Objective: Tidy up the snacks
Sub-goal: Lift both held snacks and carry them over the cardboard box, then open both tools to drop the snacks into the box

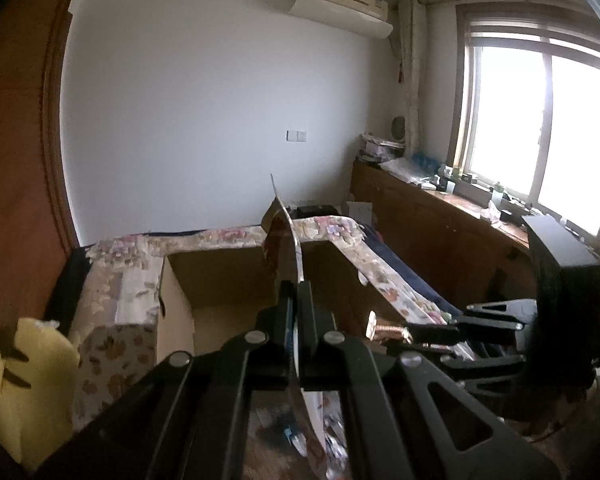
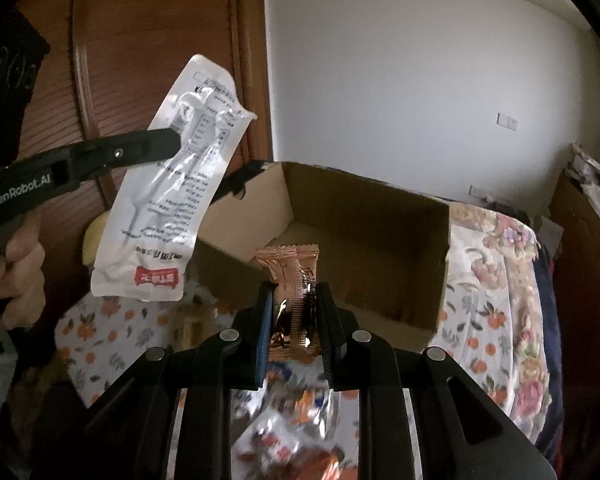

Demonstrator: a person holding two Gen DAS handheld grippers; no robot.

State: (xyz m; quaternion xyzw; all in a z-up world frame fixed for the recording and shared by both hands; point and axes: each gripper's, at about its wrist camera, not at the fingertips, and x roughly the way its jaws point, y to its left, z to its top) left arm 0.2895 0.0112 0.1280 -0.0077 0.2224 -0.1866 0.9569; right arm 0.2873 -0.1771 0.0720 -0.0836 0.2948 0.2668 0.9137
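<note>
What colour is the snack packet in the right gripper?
Shiny copper-gold packet; the right wrist view shows it best.

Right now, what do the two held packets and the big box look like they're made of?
White packet: glossy plastic film, crinkled, with glare. Copper packet: shiny metallic foil or foil-look film, with a ridged crimped seal. Box: matte brown cardboard, probably corrugated, with plain flaps.
</note>
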